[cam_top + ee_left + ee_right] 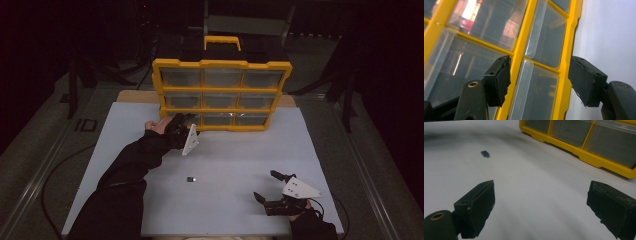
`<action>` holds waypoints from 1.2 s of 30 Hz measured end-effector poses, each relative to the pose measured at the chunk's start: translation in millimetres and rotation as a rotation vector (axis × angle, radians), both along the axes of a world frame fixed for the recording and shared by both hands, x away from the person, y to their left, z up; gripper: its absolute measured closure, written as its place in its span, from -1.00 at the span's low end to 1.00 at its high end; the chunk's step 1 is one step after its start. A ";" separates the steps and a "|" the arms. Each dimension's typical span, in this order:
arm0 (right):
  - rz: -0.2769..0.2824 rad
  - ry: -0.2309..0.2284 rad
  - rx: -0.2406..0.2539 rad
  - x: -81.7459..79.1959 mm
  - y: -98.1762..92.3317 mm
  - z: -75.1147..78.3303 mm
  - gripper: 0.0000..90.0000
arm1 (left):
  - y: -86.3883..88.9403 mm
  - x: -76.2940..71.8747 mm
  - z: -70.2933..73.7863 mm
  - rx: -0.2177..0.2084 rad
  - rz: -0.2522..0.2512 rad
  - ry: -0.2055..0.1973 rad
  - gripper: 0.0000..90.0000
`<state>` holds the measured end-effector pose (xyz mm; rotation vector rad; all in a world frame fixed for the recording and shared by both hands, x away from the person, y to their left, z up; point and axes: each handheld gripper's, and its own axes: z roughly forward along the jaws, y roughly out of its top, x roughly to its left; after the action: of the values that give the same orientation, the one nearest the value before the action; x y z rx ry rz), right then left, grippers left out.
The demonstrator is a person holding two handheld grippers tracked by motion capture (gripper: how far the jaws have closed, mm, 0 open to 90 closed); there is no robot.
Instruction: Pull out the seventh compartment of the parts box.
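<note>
The yellow drawer organizer (pixel 221 92) stands at the far middle of the counter (pixel 125 130), three rows of clear drawers under a yellow carry handle (pixel 222 42). Your left gripper (pixel 186 120) is up against its bottom-left corner, jaws spread wide; in the left gripper view the jaws straddle the bottom-left drawer (pixel 534 92), one on either side of its clear front, with the yellow frame running between them and neither pad clearly touching. A small black chip-like piece (pixel 191 179) lies alone on the white sheet in the middle, well apart from both grippers. Your right gripper (pixel 270 187) rests low at the near right, jaws wide apart and holding nothing.
</note>
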<state>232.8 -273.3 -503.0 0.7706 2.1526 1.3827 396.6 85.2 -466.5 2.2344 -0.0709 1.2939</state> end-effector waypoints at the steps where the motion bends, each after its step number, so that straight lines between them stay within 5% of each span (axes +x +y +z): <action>1: 0.000 0.001 0.000 -0.2 -0.1 0.1 -0.82 | -0.5 0.8 -1.4 0.007 0.006 -0.009 -0.21; 9: 0.005 0.000 0.001 -0.5 -0.2 0.3 -0.82 | -5.3 9.5 -11.1 0.048 0.060 -0.059 -0.08; 18: 0.008 -0.002 0.001 -0.5 0.3 0.2 -0.82 | -9.4 14.6 -18.1 0.095 0.060 -0.106 0.06; 36: 0.011 0.002 0.005 -0.7 0.7 0.5 -0.82 | -16.0 24.0 -25.9 0.131 0.154 -0.146 0.32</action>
<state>232.1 -272.6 -502.5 0.7642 2.1587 1.3938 420.5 69.2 -492.4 2.2888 -0.0400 1.5759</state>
